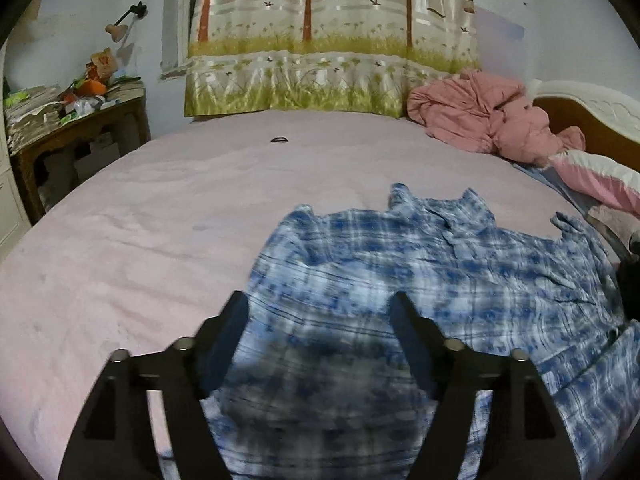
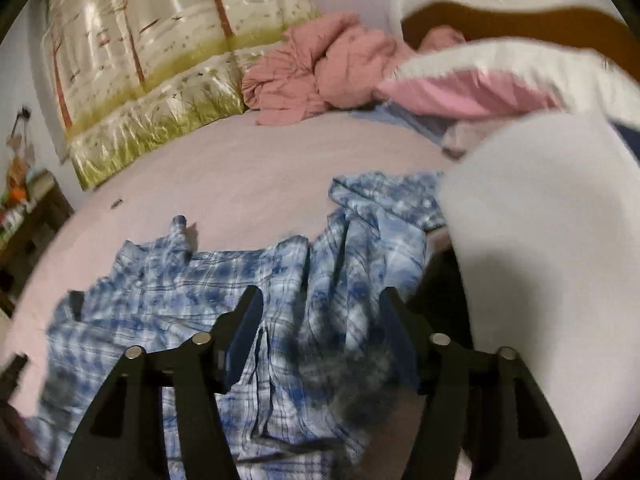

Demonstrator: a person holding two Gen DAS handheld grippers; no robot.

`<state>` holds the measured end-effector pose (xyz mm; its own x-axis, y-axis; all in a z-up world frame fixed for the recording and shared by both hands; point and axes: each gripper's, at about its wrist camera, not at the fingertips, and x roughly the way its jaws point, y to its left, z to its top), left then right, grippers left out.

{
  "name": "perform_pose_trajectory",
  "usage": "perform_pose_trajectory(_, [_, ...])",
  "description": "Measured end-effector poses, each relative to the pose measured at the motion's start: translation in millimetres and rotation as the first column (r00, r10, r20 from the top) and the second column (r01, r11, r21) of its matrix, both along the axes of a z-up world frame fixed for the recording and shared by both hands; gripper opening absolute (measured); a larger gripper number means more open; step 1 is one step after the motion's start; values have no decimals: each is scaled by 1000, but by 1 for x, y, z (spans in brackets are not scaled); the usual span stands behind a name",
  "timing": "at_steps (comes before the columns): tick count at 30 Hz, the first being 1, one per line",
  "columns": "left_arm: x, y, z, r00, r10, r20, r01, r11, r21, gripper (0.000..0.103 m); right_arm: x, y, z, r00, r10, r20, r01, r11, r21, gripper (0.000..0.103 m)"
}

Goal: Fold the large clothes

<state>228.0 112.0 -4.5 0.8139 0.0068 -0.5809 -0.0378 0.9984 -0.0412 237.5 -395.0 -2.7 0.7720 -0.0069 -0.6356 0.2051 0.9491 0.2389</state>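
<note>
Plaid shirt (image 1: pixel 420 264) — near hem blurred, behind tongs (image 1: pixel 320 312)

Each tool, left (image 1: pixel 320 312) and right (image 2: pixel 320 306), has matte black angular fingers fastened with round silver screws.

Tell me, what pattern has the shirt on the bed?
Blue and white plaid shirt; clearest in the left wrist view.

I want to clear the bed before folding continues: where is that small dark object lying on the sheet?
In the left wrist view the small dark object lies alone on the pink sheet, near the curtain, far beyond the plaid shirt.
</note>
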Motion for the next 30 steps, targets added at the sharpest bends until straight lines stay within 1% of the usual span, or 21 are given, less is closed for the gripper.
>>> perform_pose_trajectory(1, [3,-2,-4,1000,0,-17,0,1000,-7,87,1,-3,0,1000,9,-17,-9,1000,20,46])
perform_pose_trajectory(2, [7,-2,-9,999,-7,-43,6,1000,-22,89,3,-4,-1,999,17,-42,-16,1000,22,44])
perform_pose_trajectory(4, [19,-2,-23,994,-26,-111,20,998,-60,89,6,-2,-3,996,30,-79,-29,999,16,44])
perform_pose_trajectory(5, [24,0,-31,990,-13,-138,3,997,-77,89,8,-1,-7,995,31,-100,-29,999,19,44])
perform_pose_trajectory(8, [33,4,-51,983,7,-181,-23,996,-88,89,20,0,-34,975,7,-223,6,998,57,44])
perform_pose_trajectory(10, [38,6,-61,977,13,-214,-36,994,-103,89,24,2,-53,957,-34,-288,41,999,18,40])
perform_pose_trajectory(11, [39,8,-65,974,13,-225,-40,993,-114,89,26,6,-60,949,-82,-305,70,996,-51,40])
perform_pose_trajectory(12, [40,9,-68,974,13,-228,-43,991,-126,89,28,11,-64,943,-145,-300,108,985,-137,40])
perform_pose_trajectory(13, [41,10,-70,974,14,-224,-44,991,-129,89,29,13,-68,938,-193,-287,140,971,-195,40])
perform_pose_trajectory(14, [42,10,-72,974,15,-224,-44,991,-124,89,30,13,-72,932,-226,-282,171,963,-207,40])
perform_pose_trajectory(15, [43,7,-74,972,18,-235,-44,993,-108,89,31,9,-78,926,-240,-292,196,965,-172,40])
perform_pose_trajectory(16, [44,4,-74,971,21,-237,-42,996,-85,89,32,1,-85,919,-244,-311,225,969,-97,40])
perform_pose_trajectory(17, [45,1,-73,972,17,-236,-34,997,-71,89,31,-5,-88,918,-255,-304,251,967,-52,39])
perform_pose_trajectory(18, [45,-3,-73,972,4,-234,-18,998,-60,89,31,-9,-87,922,-267,-281,269,963,-30,35])
perform_pose_trajectory(19, [45,-6,-73,972,-3,-234,-9,999,-53,89,31,-12,-86,926,-271,-262,277,961,-15,24])
perform_pose_trajectory(20, [45,-7,-73,972,-7,-234,-4,999,-47,89,31,-13,-86,933,-261,-248,270,963,3,16])
perform_pose_trajectory(21, [45,-8,-73,972,-10,-234,-1,999,-46,89,31,-13,-86,942,-240,-232,252,967,23,5])
perform_pose_trajectory(25, [45,-7,-73,972,-12,-235,-1,998,-57,89,22,-6,-78,965,-212,-157,219,975,32,5])
perform_pose_trajectory(27, [45,-8,-73,972,-11,-236,-1,999,-53,89,17,-1,-69,978,-167,-126,173,984,39,5])
perform_pose_trajectory(28, [45,-8,-73,971,-11,-237,-1,999,-51,89,18,2,-65,982,-148,-114,151,988,25,5])
perform_pose_trajectory(30, [45,-8,-73,971,-12,-237,1,999,-46,89,16,16,-55,991,-77,-110,72,996,-50,5])
